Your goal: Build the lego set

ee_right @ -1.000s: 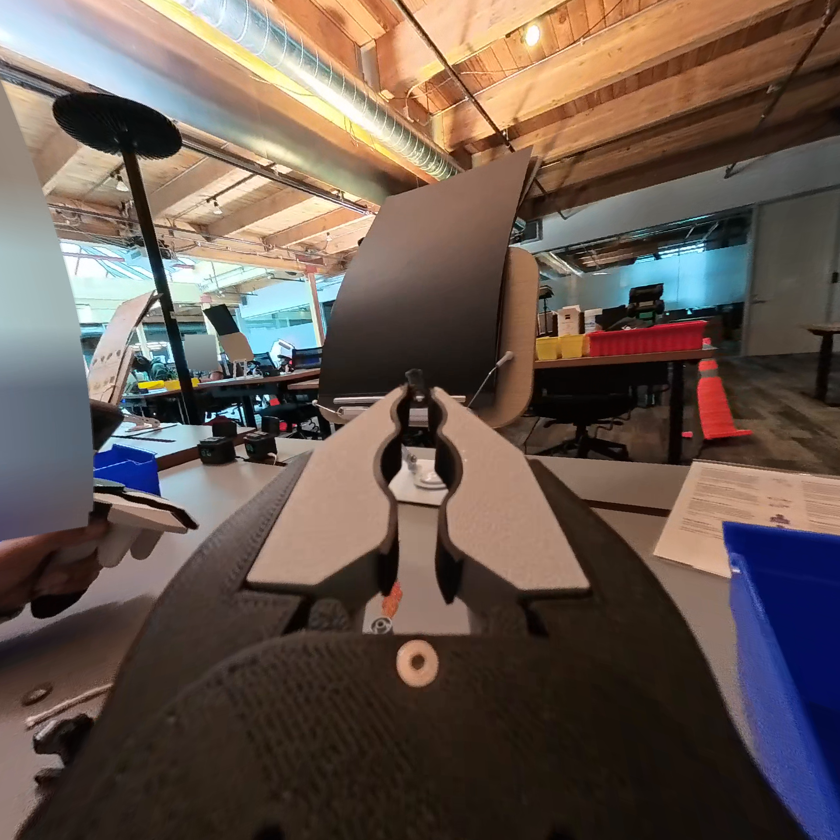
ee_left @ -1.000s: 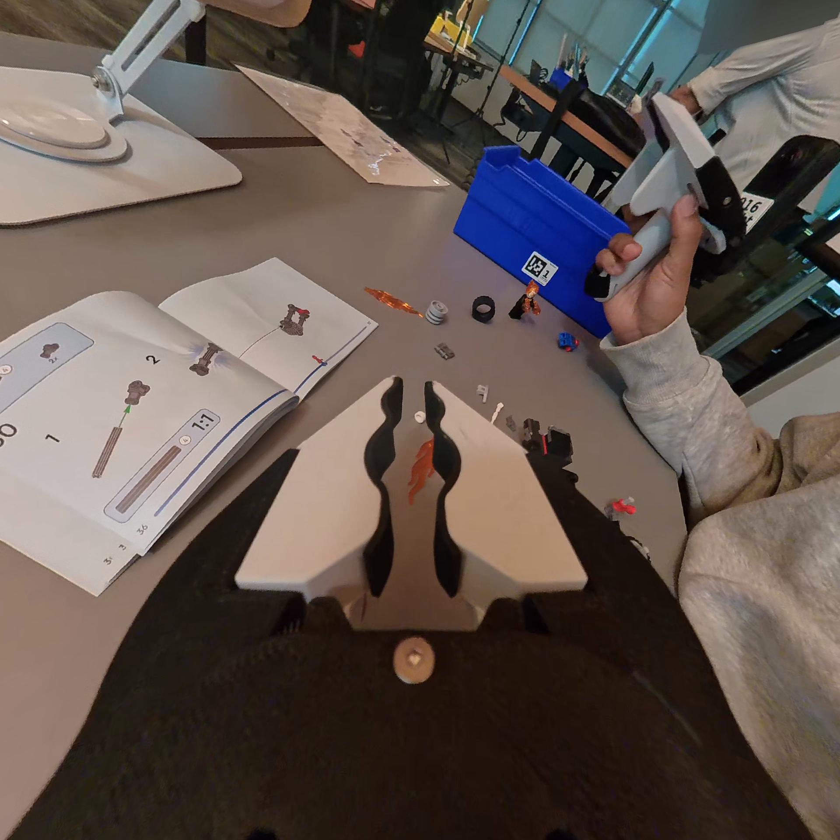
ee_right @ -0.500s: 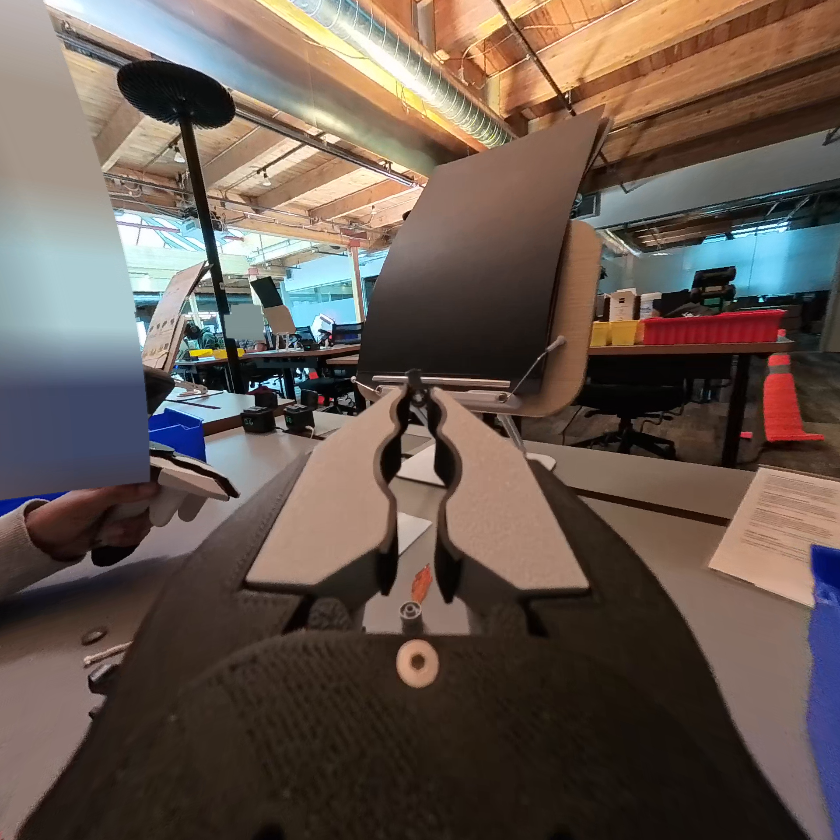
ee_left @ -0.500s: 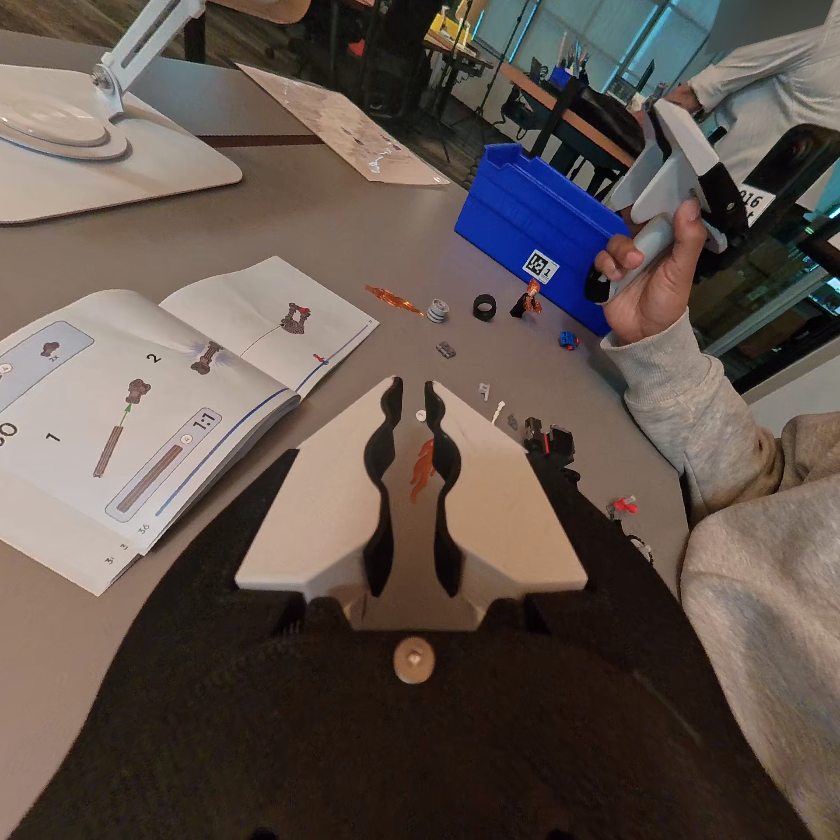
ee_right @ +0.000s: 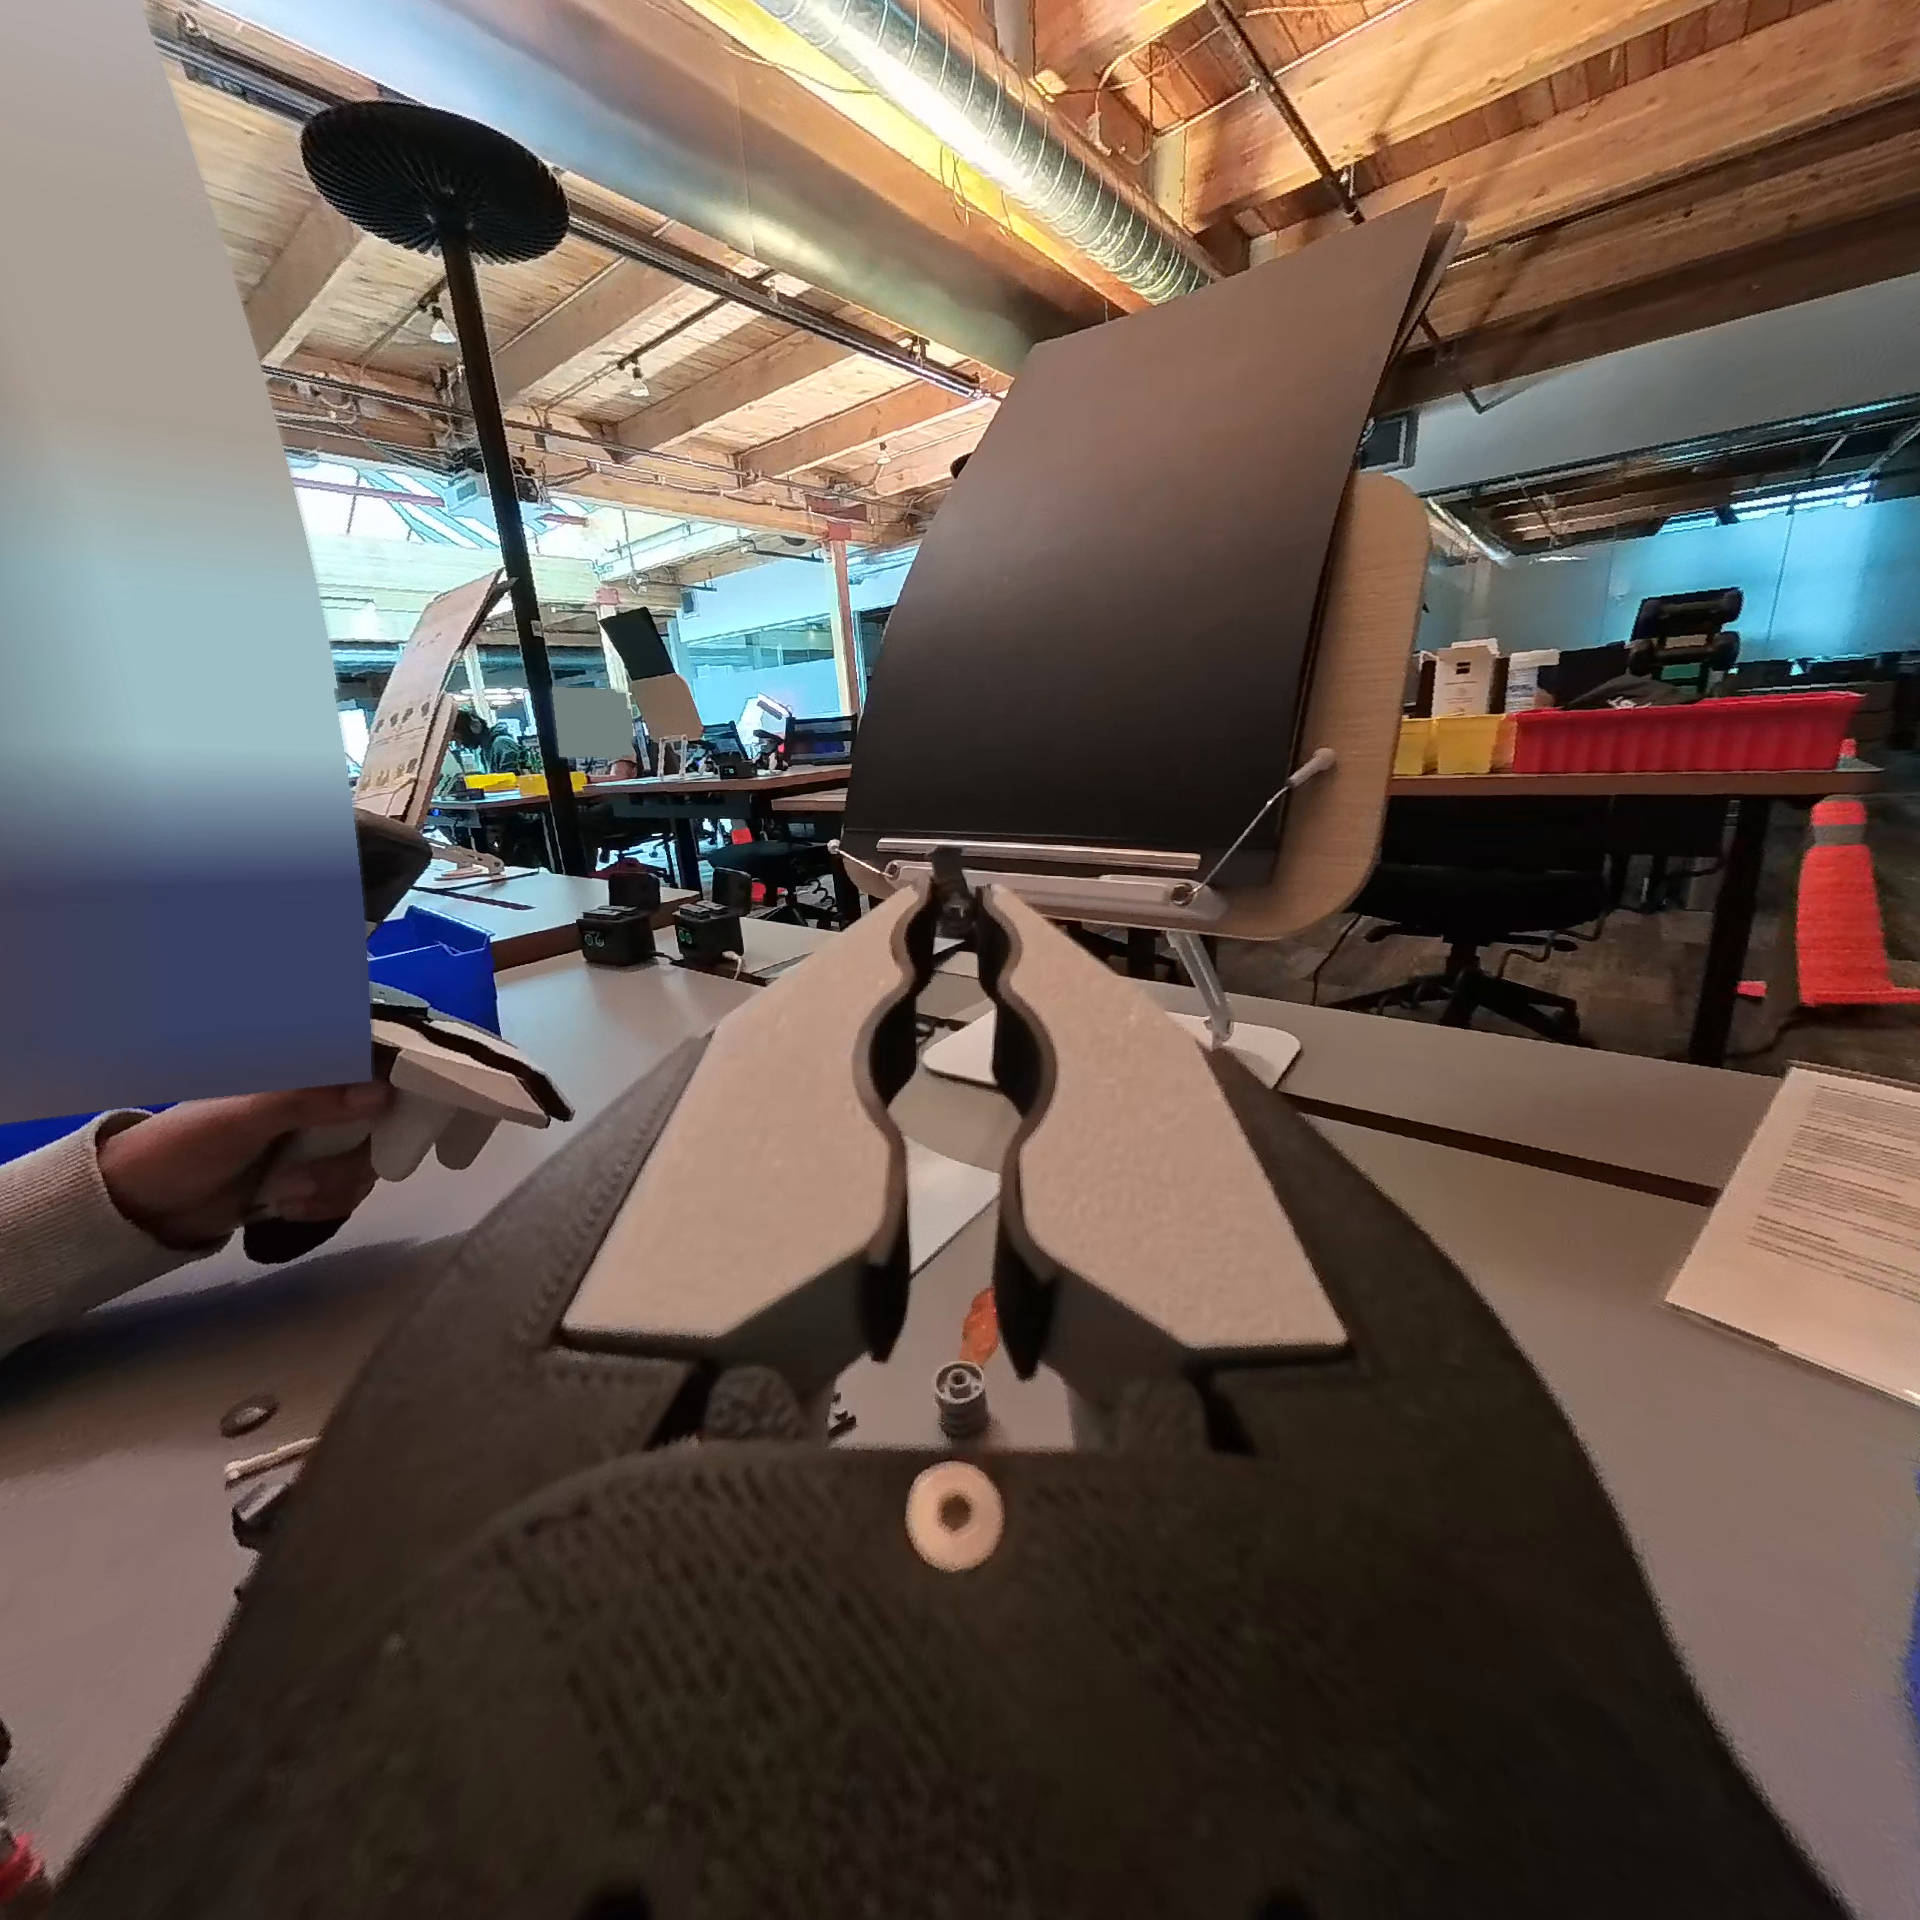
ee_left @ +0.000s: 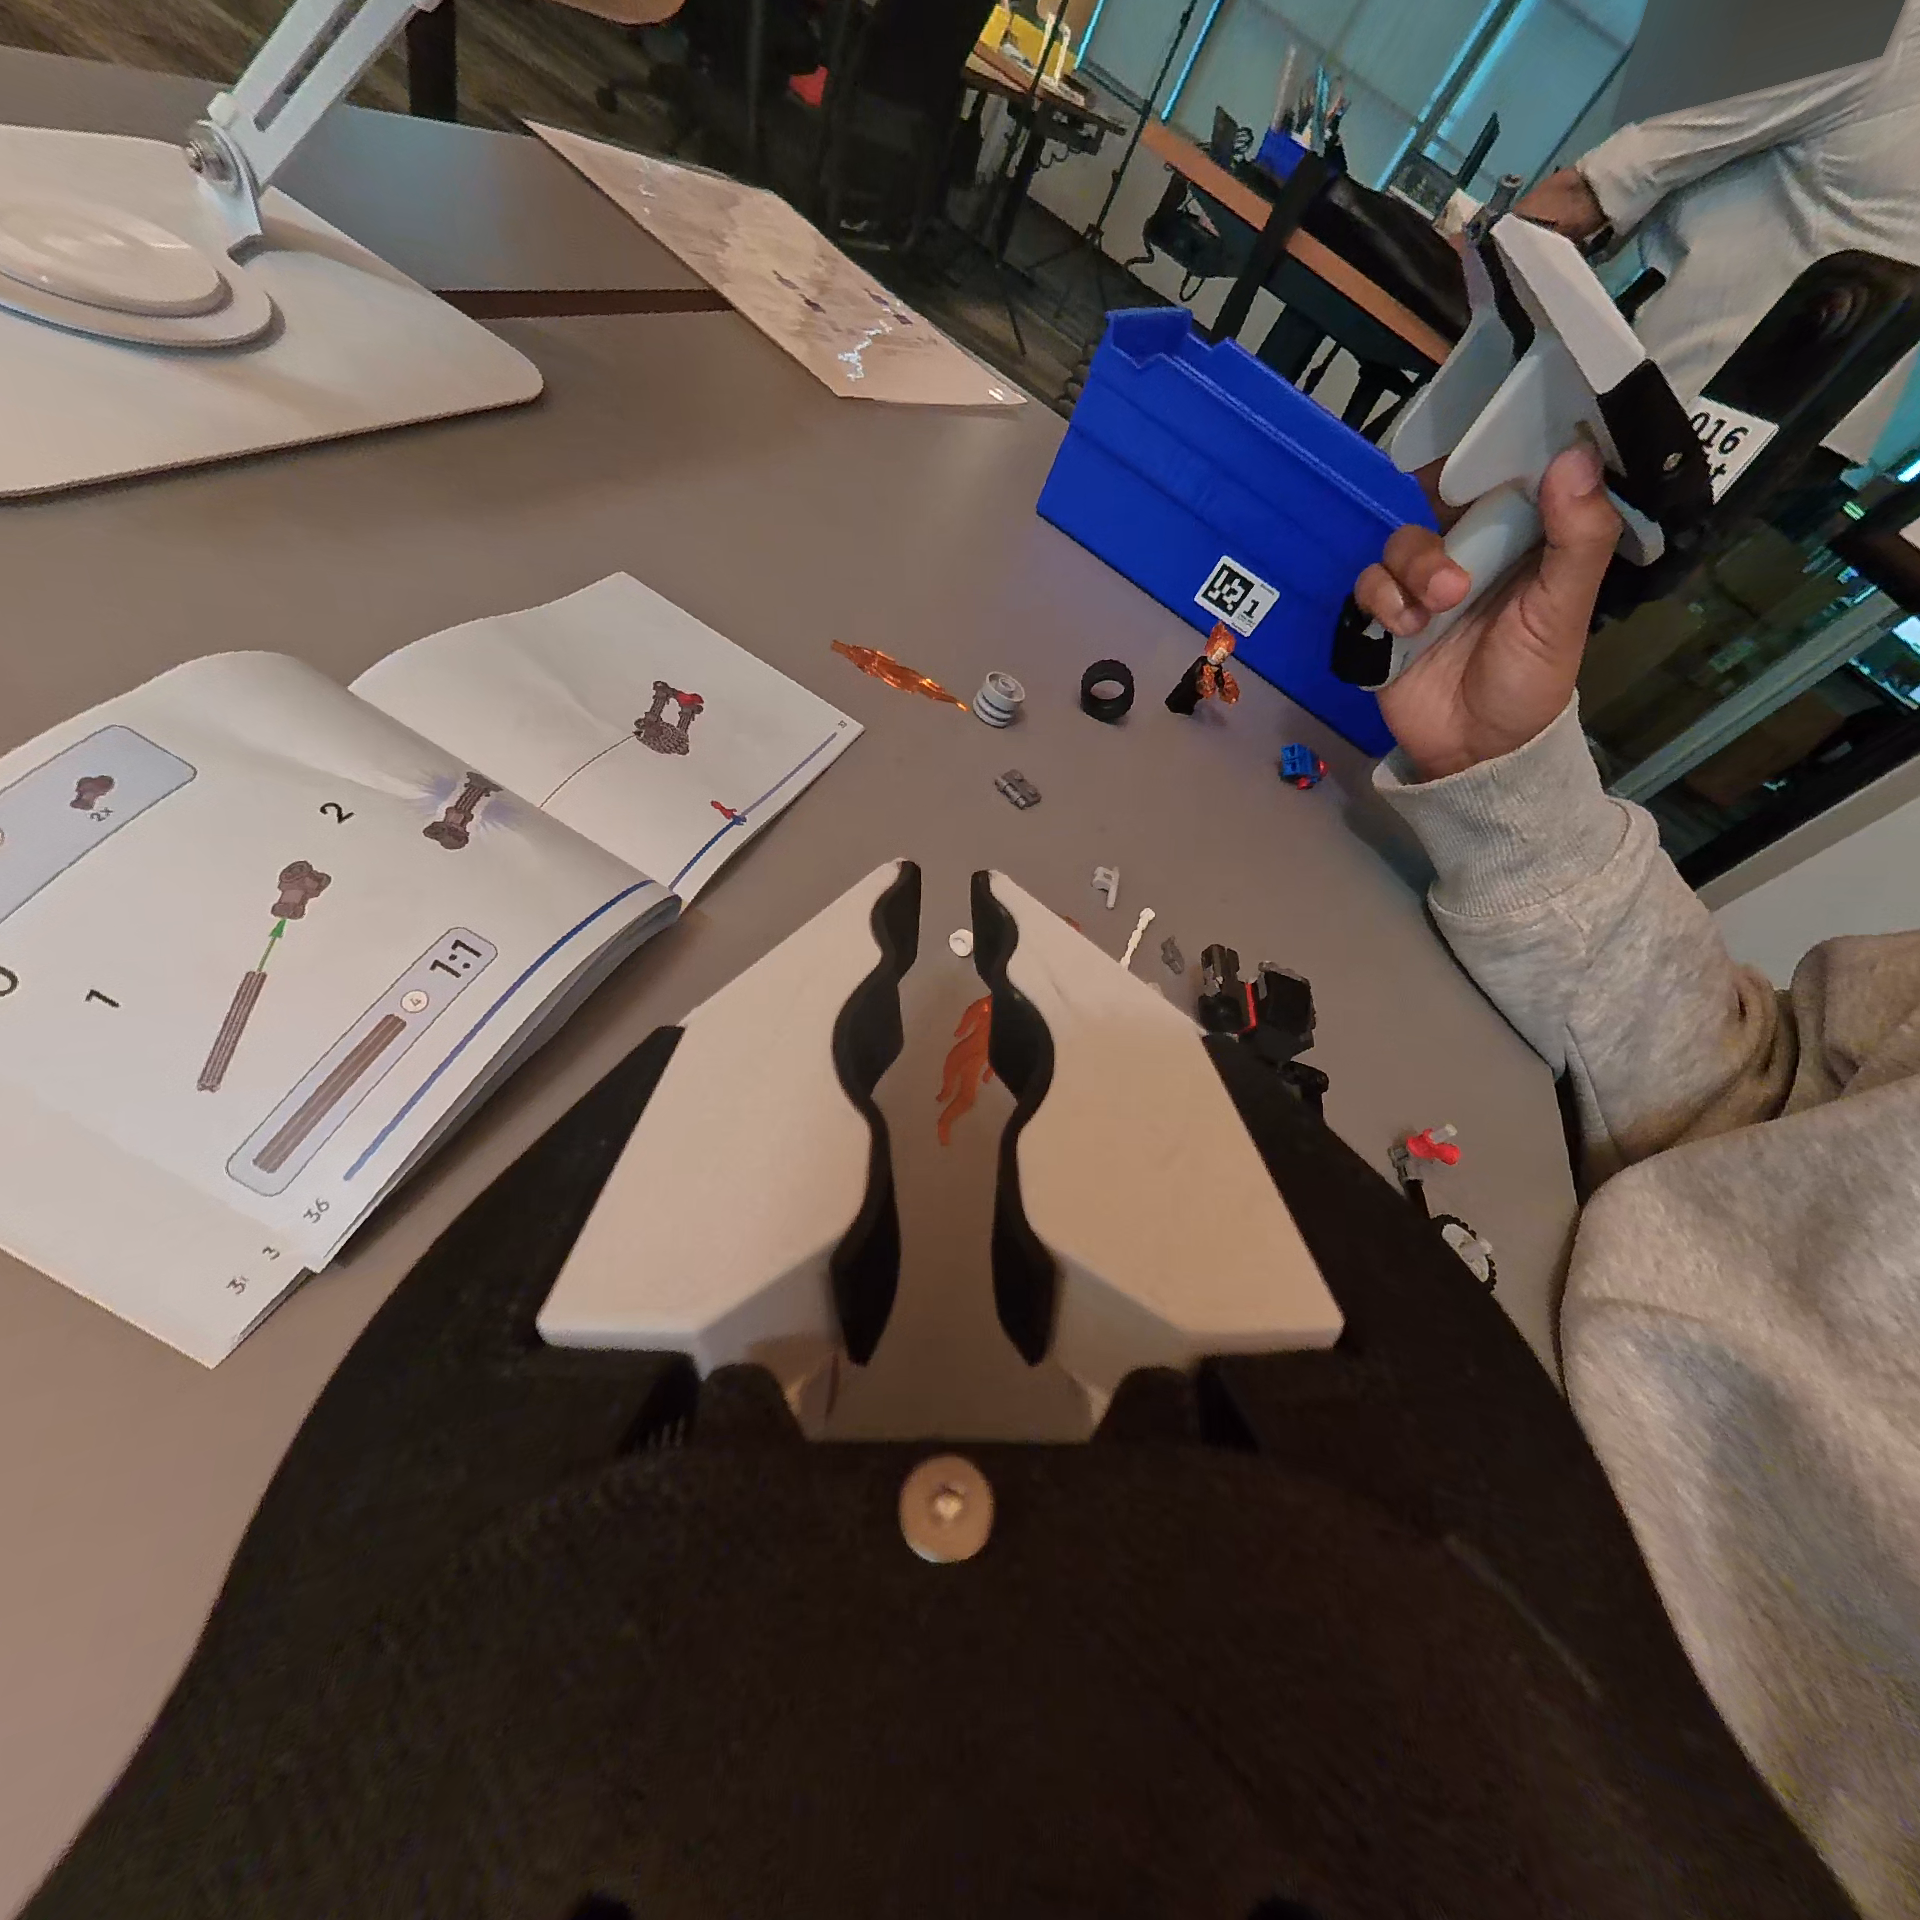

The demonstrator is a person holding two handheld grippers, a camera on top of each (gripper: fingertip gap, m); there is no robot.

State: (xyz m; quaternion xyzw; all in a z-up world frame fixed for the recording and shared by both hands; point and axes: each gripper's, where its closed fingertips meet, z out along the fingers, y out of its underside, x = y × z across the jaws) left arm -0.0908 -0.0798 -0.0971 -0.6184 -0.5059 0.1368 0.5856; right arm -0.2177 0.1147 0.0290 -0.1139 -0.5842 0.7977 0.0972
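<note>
1. On the grey table (ee_left: 644, 499), below the left gripper (ee_left: 945, 883), lies an orange flame piece (ee_left: 964, 1060). It shows in the gap between the fingers, hard against the right-hand one, with its long axis running roughly along the fingers.
2. That gripper's jaws stand a narrow gap apart and hold nothing.
3. Up off the table, the right gripper (ee_right: 948, 914) pinches a small dark part (ee_right: 948, 902) at its very tips; what kind of part is too small to tell.
4. Loose pieces lie beyond the left gripper: a second flame (ee_left: 899, 670), a grey round brick (ee_left: 1000, 698), a black tyre (ee_left: 1110, 690) and a minifigure (ee_left: 1207, 670) just beside the blue bin (ee_left: 1205, 468). The open instruction booklet (ee_left: 343, 894) lies to the left.
5. My reading: the left gripper is much the nearer to the flame piece and already lined up lengthwise, so a straight descent and a close would probably take it across its thin width.
</note>
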